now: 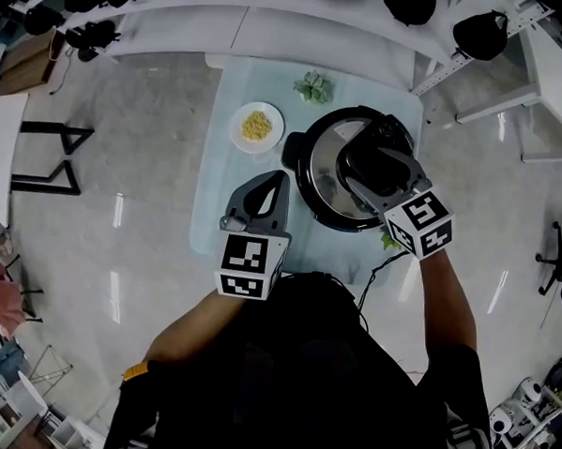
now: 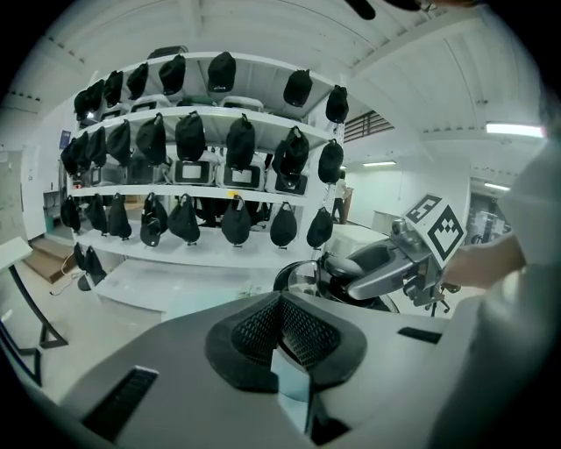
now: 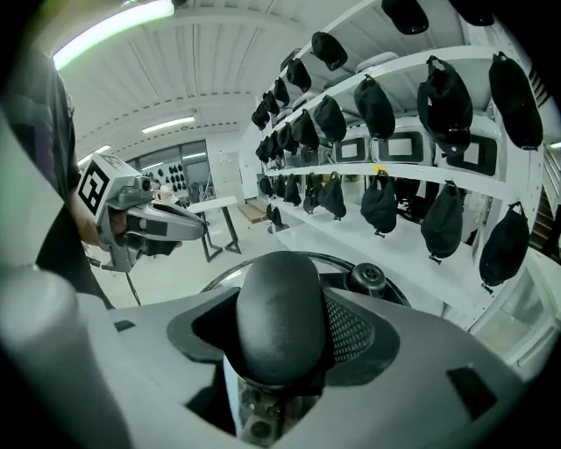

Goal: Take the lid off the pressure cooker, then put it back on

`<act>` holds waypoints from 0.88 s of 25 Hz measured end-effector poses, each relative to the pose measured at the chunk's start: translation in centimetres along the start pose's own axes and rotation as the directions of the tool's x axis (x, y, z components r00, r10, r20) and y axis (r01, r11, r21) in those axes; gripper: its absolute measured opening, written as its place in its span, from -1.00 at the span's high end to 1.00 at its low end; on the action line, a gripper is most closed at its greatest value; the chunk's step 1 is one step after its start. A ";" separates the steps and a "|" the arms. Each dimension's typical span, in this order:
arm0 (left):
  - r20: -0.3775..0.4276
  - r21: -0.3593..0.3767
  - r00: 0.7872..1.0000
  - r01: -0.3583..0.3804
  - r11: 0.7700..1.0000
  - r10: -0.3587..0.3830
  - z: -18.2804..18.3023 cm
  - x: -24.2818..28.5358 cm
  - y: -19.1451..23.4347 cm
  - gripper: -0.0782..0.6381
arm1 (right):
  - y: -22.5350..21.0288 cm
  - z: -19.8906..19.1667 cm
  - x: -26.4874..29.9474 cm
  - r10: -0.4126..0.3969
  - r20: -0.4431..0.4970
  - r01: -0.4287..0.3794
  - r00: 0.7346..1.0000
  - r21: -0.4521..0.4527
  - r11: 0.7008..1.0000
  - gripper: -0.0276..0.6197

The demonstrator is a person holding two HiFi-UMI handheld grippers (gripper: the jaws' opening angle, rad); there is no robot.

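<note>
The black pressure cooker (image 1: 307,185) stands on the pale table (image 1: 222,147), and its steel lid (image 1: 327,165) looks seated on it. My right gripper (image 1: 370,172) reaches over the lid from the near side and is shut on the black lid handle (image 3: 280,307), which fills the space between its jaws. The lid's valve knob (image 3: 368,279) shows just beyond the handle. My left gripper (image 1: 268,189) hovers left of the cooker, jaw tips together with nothing between them. In the left gripper view the cooker (image 2: 302,276) and my right gripper (image 2: 346,267) sit ahead to the right.
A white plate of yellow food (image 1: 256,126) sits at the table's far left, and a small green plant (image 1: 312,86) at its far edge. A power cord (image 1: 373,270) hangs off the near edge. White shelves with black bags (image 2: 188,140) stand behind the table.
</note>
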State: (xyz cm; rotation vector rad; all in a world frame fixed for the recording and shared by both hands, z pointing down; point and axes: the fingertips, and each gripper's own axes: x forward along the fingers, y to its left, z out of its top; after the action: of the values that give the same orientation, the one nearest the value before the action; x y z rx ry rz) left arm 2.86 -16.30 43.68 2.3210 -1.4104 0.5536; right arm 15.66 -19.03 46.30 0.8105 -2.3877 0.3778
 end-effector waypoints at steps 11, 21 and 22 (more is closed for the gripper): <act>-0.012 0.005 1.000 0.010 1.000 -0.010 -0.5 0.1 -0.7 0.76 | 0.1 -0.2 0.8 0.014 0.002 -0.014 1.000 -0.001 1.000 0.00; 0.000 0.013 1.000 0.021 1.000 -0.021 -0.1 -0.3 -1.2 0.76 | -0.5 -0.1 0.7 -0.082 0.010 0.081 0.997 0.067 0.994 0.02; 0.001 0.013 1.000 0.021 1.000 -0.021 -0.1 -0.4 -1.2 0.76 | -0.6 -0.1 0.8 -0.089 0.011 0.088 0.996 0.071 0.994 0.02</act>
State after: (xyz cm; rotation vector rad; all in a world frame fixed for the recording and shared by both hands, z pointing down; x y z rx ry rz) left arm 3.75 -15.45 43.49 2.3435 -1.3856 0.5566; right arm 15.56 -19.77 46.92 0.9500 -2.3540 0.4230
